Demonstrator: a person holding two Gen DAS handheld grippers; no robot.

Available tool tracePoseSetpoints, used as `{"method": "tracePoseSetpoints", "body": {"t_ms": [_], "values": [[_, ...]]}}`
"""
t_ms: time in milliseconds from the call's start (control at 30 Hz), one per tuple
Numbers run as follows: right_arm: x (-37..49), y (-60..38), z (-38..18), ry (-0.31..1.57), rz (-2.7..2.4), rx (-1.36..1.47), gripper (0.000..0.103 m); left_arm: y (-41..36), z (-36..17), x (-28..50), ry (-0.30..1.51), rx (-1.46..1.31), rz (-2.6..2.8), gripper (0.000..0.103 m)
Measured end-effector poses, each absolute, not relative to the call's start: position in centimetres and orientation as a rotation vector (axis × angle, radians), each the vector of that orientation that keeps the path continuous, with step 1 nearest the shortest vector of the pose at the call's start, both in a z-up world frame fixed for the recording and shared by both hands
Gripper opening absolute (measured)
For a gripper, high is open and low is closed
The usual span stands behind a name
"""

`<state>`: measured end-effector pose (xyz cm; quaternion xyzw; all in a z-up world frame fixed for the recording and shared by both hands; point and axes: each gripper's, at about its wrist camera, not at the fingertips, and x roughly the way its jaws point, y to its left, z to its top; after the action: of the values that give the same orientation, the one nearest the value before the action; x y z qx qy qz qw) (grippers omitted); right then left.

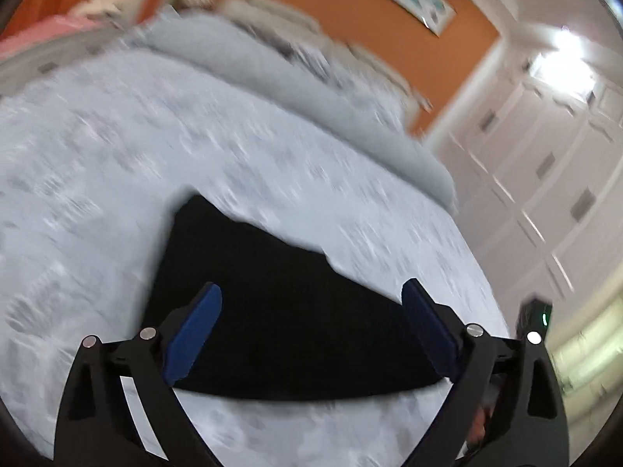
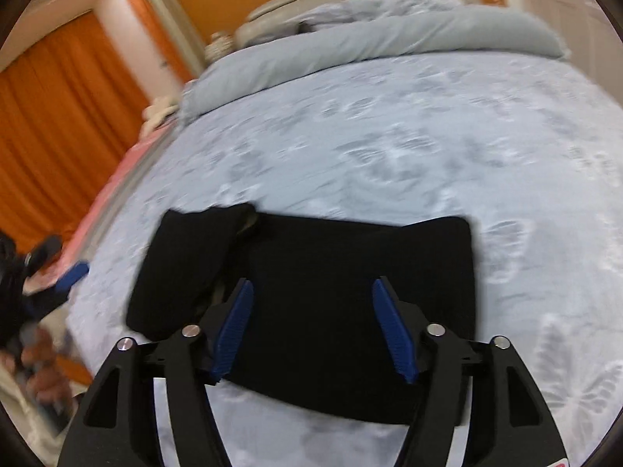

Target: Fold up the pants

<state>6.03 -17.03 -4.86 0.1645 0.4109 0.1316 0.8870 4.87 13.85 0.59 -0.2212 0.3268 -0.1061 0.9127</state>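
Black folded pants (image 2: pixel 311 295) flat on patterned bedspread (image 2: pixel 409 148), both tools (image 1: pixel 311 330) (image 2: pixel 313 323) spread, empty.

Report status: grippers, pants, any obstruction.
Left gripper open, holding nothing. Right gripper open, holding nothing. Black pants folded compact, lying on bedspread. Nothing in the way.

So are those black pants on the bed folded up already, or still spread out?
Folded: the black pants lie as a compact block on the bedspread, no legs trailing out. One layer overlaps at their left end.
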Motion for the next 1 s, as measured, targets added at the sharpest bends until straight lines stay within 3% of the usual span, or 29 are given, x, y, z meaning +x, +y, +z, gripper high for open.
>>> {"method": "tracePoseSetpoints", "body": {"t_ms": [400, 500, 533, 733, 800, 1000], "values": [[10.9, -5.0, -10.7, 1.095, 0.517, 0.449, 0.062, 19.5, -1.4, 5.8, 0.714, -0.473, 0.005, 0.092], [10.9, -3.2, -10.4, 1.044, 0.496, 0.369, 0.019, 20.7, -1.6, 5.3, 0.719, -0.473, 0.02, 0.092], [10.7, -2.9, -9.4, 1.009, 0.506, 0.361, 0.015, 21.2, -1.7, 5.1, 0.718, -0.472, 0.026, 0.092], [5.3, -5.9, 1.1, 0.695, 0.515, 0.235, 0.015, 23.7, -1.5, 4.3, 0.696, -0.487, 0.059, 0.092], [3.8, -9.1, 1.7, 0.671, 0.432, 0.198, 0.015, 23.4, -1.5, 4.3, 0.699, -0.487, 0.05, 0.092], [3.6, -19.6, -6.5, 0.999, 0.089, 0.228, 0.017, 19.1, -2.5, 5.7, 0.756, -0.427, -0.009, 0.092]]}}
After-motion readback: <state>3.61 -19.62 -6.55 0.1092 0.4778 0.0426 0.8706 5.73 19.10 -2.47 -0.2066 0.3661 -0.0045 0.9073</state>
